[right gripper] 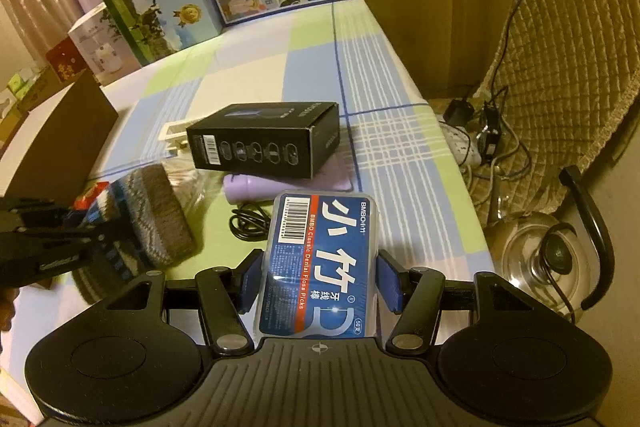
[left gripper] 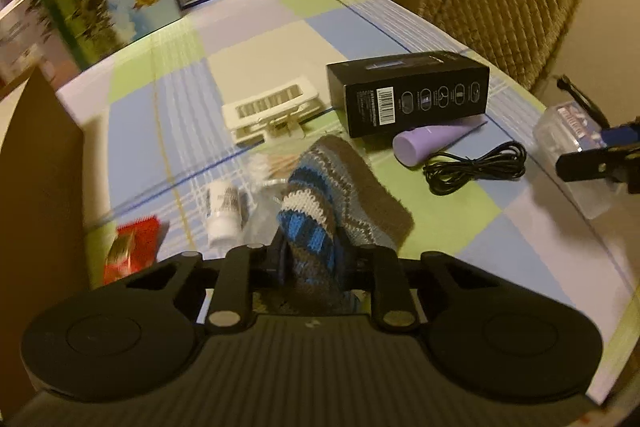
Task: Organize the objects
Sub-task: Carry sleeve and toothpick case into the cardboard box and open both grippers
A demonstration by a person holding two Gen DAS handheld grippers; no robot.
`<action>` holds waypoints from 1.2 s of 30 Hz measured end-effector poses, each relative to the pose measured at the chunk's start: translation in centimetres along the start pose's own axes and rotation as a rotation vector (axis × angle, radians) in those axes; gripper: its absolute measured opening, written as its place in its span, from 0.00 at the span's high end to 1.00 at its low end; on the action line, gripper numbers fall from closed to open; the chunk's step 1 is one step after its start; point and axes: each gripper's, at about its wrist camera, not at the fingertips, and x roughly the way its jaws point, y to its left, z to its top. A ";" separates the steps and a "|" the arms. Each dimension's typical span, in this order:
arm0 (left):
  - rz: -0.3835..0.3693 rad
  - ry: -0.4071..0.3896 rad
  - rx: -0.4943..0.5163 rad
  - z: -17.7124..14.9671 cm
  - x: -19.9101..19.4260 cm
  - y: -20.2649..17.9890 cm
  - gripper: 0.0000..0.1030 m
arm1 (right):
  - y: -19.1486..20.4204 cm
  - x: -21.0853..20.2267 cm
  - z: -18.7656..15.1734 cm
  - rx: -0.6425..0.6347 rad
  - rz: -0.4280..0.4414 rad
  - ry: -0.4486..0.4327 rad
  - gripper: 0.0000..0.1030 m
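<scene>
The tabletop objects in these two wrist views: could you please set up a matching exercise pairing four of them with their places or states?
Things:
1. knitted sock
2. dental floss pick box
3. purple tube
4. black cable

Places or states:
A. coiled loosely on the tablecloth
B. clamped in the left gripper
C. lying partly under the black carton
D. held in the right gripper

Pairs: 1-B, 2-D, 3-C, 4-A
</scene>
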 end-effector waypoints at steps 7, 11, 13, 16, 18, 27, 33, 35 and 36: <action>0.014 -0.069 -0.209 -1.4 -5.6 1.7 0.83 | 1.5 -1.0 0.5 -0.036 0.053 -0.019 0.46; 0.040 -0.123 -0.298 -2.1 -9.4 3.5 0.83 | 3.7 -1.5 0.6 -0.056 0.093 -0.024 0.46; 0.057 -0.144 -0.338 -2.5 -11.2 4.7 0.83 | 5.1 -1.7 0.8 -0.071 0.111 -0.029 0.46; 0.086 -0.177 -0.380 -3.1 -13.6 6.8 0.83 | 7.6 -2.0 1.0 -0.085 0.142 -0.041 0.46; 0.102 -0.200 -0.403 -3.5 -15.0 8.5 0.83 | 9.8 -2.3 1.2 -0.096 0.165 -0.055 0.46; 0.170 -0.259 -0.458 -5.4 -19.5 17.6 0.83 | 21.4 -1.5 2.5 -0.159 0.277 -0.092 0.46; 0.216 -0.267 -0.486 -6.5 -20.1 23.6 0.83 | 29.6 0.5 3.6 -0.228 0.346 -0.112 0.46; 0.227 -0.262 -0.505 -6.8 -19.8 25.3 0.83 | 32.0 1.6 4.1 -0.245 0.360 -0.110 0.46; 0.233 -0.259 -0.513 -7.0 -19.6 26.2 0.83 | 33.1 2.1 4.3 -0.253 0.365 -0.109 0.46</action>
